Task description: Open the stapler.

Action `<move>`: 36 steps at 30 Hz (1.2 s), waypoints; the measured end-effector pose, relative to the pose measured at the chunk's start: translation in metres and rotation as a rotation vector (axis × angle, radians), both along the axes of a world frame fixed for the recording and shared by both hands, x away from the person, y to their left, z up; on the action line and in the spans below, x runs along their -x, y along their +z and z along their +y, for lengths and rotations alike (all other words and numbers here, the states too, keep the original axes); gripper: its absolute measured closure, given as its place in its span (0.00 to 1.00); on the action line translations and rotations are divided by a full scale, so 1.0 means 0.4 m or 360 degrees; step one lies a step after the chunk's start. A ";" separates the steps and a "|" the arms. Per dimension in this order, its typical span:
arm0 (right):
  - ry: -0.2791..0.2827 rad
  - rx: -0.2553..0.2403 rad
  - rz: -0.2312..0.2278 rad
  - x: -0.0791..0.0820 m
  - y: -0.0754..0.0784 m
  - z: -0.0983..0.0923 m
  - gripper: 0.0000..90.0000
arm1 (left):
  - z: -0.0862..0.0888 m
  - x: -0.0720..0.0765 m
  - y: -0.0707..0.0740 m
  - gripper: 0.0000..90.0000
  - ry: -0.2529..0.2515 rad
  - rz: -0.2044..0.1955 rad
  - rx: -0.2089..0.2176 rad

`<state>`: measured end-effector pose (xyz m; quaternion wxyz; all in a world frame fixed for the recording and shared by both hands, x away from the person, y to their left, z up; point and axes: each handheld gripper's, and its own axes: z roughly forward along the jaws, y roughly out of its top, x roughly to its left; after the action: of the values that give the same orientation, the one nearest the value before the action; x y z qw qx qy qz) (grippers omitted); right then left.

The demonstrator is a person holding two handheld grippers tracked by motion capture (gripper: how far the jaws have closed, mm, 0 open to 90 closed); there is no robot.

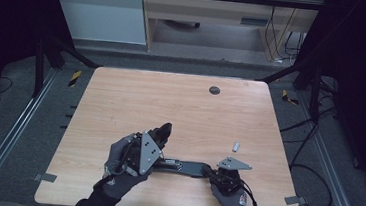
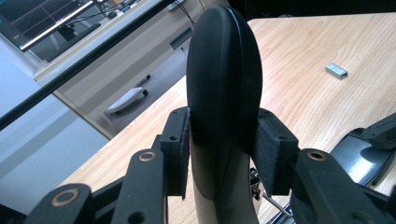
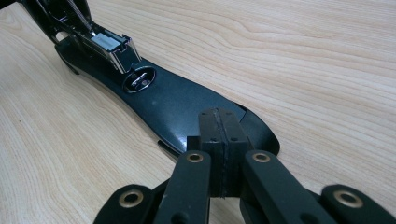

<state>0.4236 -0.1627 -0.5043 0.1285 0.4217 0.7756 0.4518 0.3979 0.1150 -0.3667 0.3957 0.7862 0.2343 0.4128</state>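
A black stapler lies opened on the wooden table (image 1: 171, 102). Its flat base (image 1: 185, 167) (image 3: 177, 100) rests near the front edge, with a metal magazine (image 3: 109, 46) raised at its far end. My left gripper (image 1: 160, 133) (image 2: 224, 135) is shut on the stapler's rounded black top (image 2: 224, 60), which stands tilted up from the hinge. My right gripper (image 1: 210, 169) (image 3: 219, 140) has its pads pressed together, tips resting on the near end of the base. A small silver block of staples (image 1: 236, 147) (image 2: 336, 70) lies on the table beyond the right gripper.
A dark round grommet (image 1: 214, 90) sits in the table's far right part. Black frame bars and cables surround the table, and a wooden desk stands behind it. Gloved hands hold both grippers at the front edge.
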 end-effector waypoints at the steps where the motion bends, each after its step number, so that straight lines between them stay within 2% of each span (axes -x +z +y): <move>1: -0.0001 0.0001 0.0000 0.000 0.000 0.000 1.00 | 0.004 0.000 0.001 0.66 0.0004 0.0002 0.0010; 10: -0.0001 0.0001 -0.0002 0.000 0.000 0.000 1.00 | 0.045 -0.002 0.007 0.66 0.0025 0.0032 0.0119; 33: 0.0002 0.0002 -0.0002 0.000 0.000 0.000 1.00 | 0.104 0.000 0.007 0.66 0.0072 0.0052 0.0279; 36: 0.0002 0.0002 -0.0003 0.000 0.000 0.000 1.00 | 0.125 -0.001 0.007 0.66 0.0079 0.0069 0.0326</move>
<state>0.4237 -0.1627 -0.5044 0.1292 0.4207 0.7760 0.4519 0.3983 0.1648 -0.3641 0.4584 0.7444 0.3033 0.3793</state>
